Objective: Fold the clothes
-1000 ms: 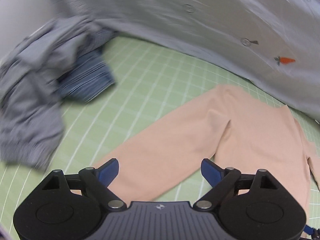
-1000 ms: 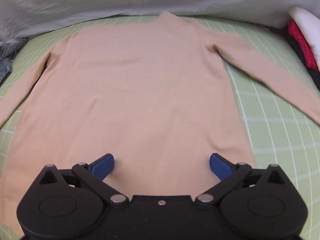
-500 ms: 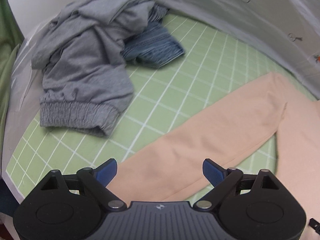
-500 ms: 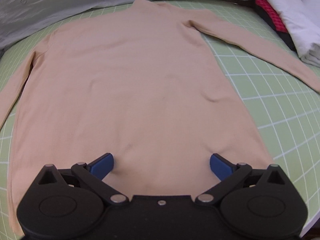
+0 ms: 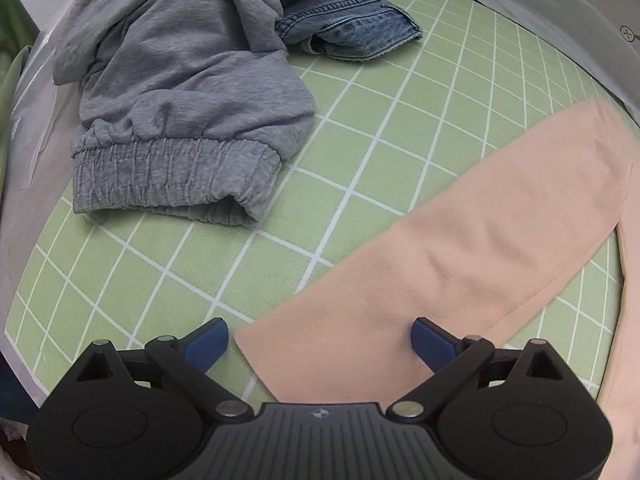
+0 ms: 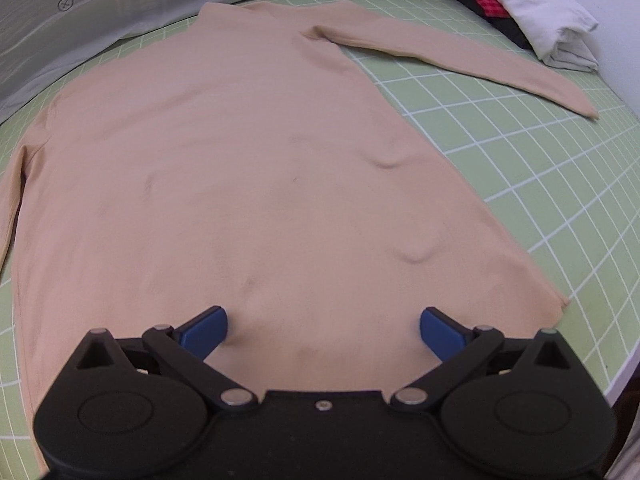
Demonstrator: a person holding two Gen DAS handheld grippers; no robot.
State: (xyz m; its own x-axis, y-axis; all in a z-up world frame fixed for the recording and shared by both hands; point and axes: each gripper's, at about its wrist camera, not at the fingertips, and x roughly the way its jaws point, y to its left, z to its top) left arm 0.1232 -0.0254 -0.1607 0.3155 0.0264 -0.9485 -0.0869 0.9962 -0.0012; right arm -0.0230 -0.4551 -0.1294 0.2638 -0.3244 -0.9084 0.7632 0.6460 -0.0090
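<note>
Right wrist view: a green grid mat (image 6: pixel 520 168) on the counter carries a peach top (image 6: pixel 248 168) spread flat, both sleeves out, no fold in it. Beyond lie grey sweatpants (image 5: pixel 180 92), jeans (image 5: pixel 352 24) and a folded white cloth (image 6: pixel 548 20); no containers show. Folding of the top looks wholly ahead. The right tool (image 6: pixel 323 328) hangs wide over the hem; the left tool (image 5: pixel 319 344), wide too, straddles the left cuff (image 5: pixel 304 344).

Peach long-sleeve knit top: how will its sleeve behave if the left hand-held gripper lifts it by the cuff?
Peach long-sleeve knit top looks thin, lying flat with small ripples, so the sleeve likely droops limp. Probably light; the body may drag across the green grid mat.
</note>
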